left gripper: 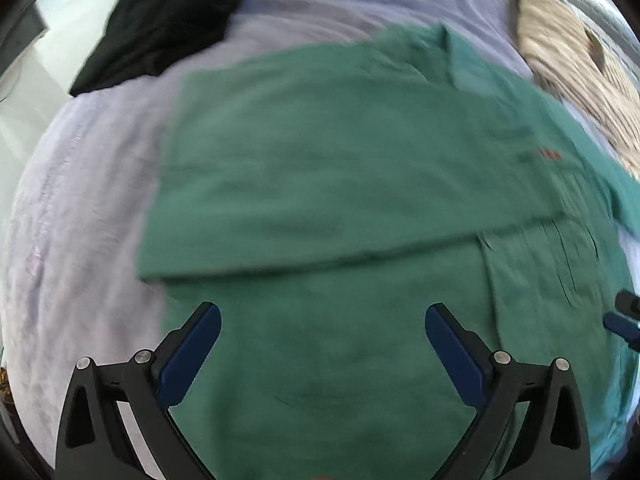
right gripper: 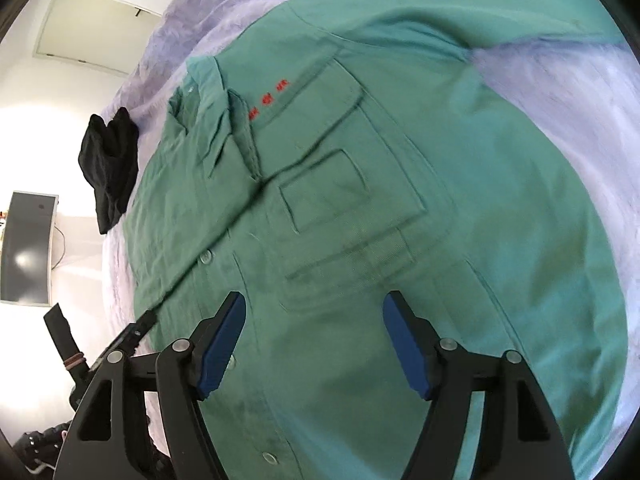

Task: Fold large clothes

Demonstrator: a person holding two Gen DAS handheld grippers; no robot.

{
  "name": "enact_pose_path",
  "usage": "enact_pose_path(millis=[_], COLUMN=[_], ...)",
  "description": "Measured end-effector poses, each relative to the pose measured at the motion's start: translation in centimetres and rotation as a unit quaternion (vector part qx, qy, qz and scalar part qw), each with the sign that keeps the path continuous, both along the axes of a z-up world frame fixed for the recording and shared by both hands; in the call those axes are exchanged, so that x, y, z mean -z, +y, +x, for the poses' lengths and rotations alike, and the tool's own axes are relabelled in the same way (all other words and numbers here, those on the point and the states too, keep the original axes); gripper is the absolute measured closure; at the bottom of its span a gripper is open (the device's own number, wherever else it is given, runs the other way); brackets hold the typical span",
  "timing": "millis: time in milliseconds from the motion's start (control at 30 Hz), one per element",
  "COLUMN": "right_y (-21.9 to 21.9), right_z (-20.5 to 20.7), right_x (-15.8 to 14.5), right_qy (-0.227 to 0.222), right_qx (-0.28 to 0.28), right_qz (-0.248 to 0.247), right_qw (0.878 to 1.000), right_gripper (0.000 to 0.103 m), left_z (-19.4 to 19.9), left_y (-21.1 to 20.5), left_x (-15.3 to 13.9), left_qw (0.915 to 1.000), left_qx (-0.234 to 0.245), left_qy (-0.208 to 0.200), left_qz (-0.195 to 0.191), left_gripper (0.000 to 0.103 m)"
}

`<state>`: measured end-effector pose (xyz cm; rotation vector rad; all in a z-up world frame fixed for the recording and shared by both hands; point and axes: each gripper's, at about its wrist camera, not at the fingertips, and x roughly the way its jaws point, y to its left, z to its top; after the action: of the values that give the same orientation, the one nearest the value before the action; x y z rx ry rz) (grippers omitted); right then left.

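Note:
A large green work shirt [left gripper: 320,168] lies spread on a lilac bed cover [left gripper: 80,208]. In the left wrist view one side is folded over the body, with a straight fold edge across the middle. My left gripper [left gripper: 322,316] is open and empty, just above the shirt's lower part. In the right wrist view the shirt [right gripper: 400,208] shows its collar, red lettering, chest pocket and buttons. My right gripper [right gripper: 314,308] is open and empty above the shirt's front below the pocket. The right gripper's tip shows at the left view's right edge [left gripper: 624,316].
A black garment [left gripper: 160,28] lies on the bed beyond the shirt; it also shows in the right wrist view [right gripper: 110,168]. A beige knitted item [left gripper: 576,80] lies at the far right. A dark monitor [right gripper: 28,248] stands off the bed at left.

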<state>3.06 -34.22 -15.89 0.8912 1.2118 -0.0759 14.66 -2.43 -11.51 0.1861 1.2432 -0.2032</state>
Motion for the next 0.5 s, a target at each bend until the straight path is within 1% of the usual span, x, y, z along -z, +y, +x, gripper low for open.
enact_pose_path(millis=[33, 100, 133, 200, 233, 300, 500], right_y=[-0.1, -0.3, -0.4, -0.6, -0.7, -1.1, -2.3], right_z=[-0.2, -0.6, -0.8, -1.2, -1.3, -1.7, -2.4], right_x=[0.0, 0.0, -0.1, -0.1, -0.1, -0.1, 0.0], right_qy=[0.000, -0.004, -0.007, -0.014, -0.018, -0.028, -0.030], right_qx=[-0.001, -0.001, -0.002, -0.003, -0.003, -0.002, -0.006], right_qz=[0.002, 0.008, 0.010, 0.019, 0.025, 0.033, 0.049], right_qw=[1.000, 1.000, 1.000, 1.000, 1.000, 0.999, 0.998], right_gripper=[0.021, 0.021, 0.018, 0.007, 0.000, 0.000, 0.000], left_z=[-0.6, -1.3, -1.7, -2.3, -2.5, -2.8, -4.3], left_y=[-0.6, -2.0, -2.7, -3.9, -4.5, -5.7, -8.4], left_x=[0.2, 0.5, 0.6, 0.8, 0.8, 0.9, 1.3], left_qw=[1.0000, 0.9998, 0.9997, 0.9994, 0.9993, 0.9989, 0.9977], left_qx=[0.004, 0.014, 0.017, 0.022, 0.025, 0.030, 0.047], left_qy=[0.004, 0.014, 0.018, 0.025, 0.028, 0.034, 0.048], left_qz=[0.001, 0.000, -0.002, -0.006, -0.008, -0.009, -0.005], left_gripper=[0.001, 0.001, 0.001, 0.001, 0.001, 0.001, 0.001])
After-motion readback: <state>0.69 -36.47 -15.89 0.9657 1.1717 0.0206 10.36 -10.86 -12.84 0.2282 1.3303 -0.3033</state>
